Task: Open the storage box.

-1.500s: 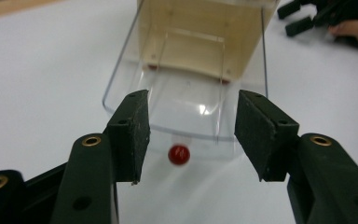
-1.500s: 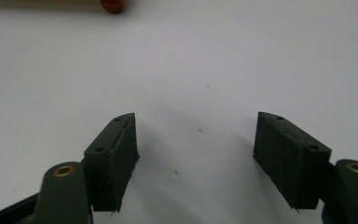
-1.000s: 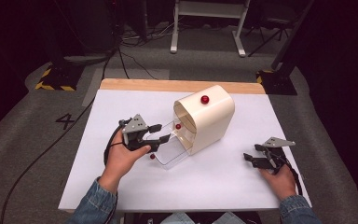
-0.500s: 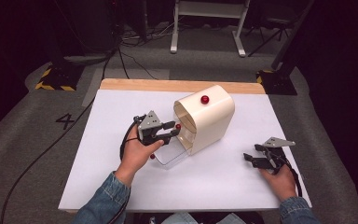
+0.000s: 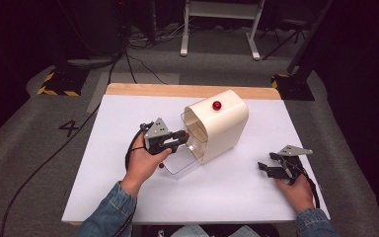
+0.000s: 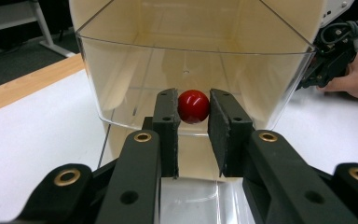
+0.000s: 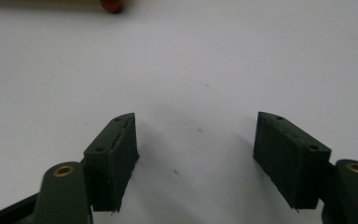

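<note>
Left gripper (image 6: 193, 122) clamps the red knob (image 6: 193, 106) of the clear flap (image 6: 121, 93).

Its jaws have just been closing and now pinch the knob at the cream bin's (image 5: 222, 128) mouth, at the bin's 8 o'clock. The right gripper (image 7: 196, 154) rests wide open and empty on the white table (image 5: 227, 187), at the bin's 4 o'clock.

A white table (image 5: 128, 197) with a wooden far edge stands on grey carpet (image 5: 39, 163) marked "4" at left; a white frame (image 5: 219, 29) and black cables (image 5: 138, 54) lie beyond, in a dim room
</note>
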